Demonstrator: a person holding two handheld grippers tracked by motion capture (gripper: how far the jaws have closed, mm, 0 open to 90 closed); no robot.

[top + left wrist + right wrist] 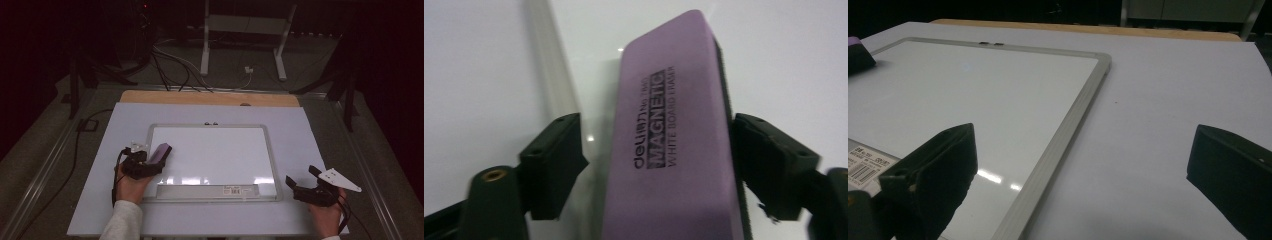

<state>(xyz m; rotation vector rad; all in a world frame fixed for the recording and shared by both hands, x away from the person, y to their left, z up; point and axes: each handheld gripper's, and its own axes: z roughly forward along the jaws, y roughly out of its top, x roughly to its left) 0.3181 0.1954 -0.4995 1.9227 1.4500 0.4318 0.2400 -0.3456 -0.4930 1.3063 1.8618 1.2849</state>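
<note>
White table (310, 150) — one whiteboard (215, 155), one eraser (161, 152).

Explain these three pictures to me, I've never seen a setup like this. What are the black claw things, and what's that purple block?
There is no robot here: a person holds a hand-held clamp tool in each hand. The wide picture comes from a camera above the table. The other two come from small cameras riding on each tool, looking out between its two black jaws. On the table lies a framed whiteboard. The left gripper has a purple magnetic whiteboard eraser between its jaws at the board's left edge, but one jaw stands clear of it, so it is not clamped. The right gripper is open and empty, beside the board's right edge.
</note>
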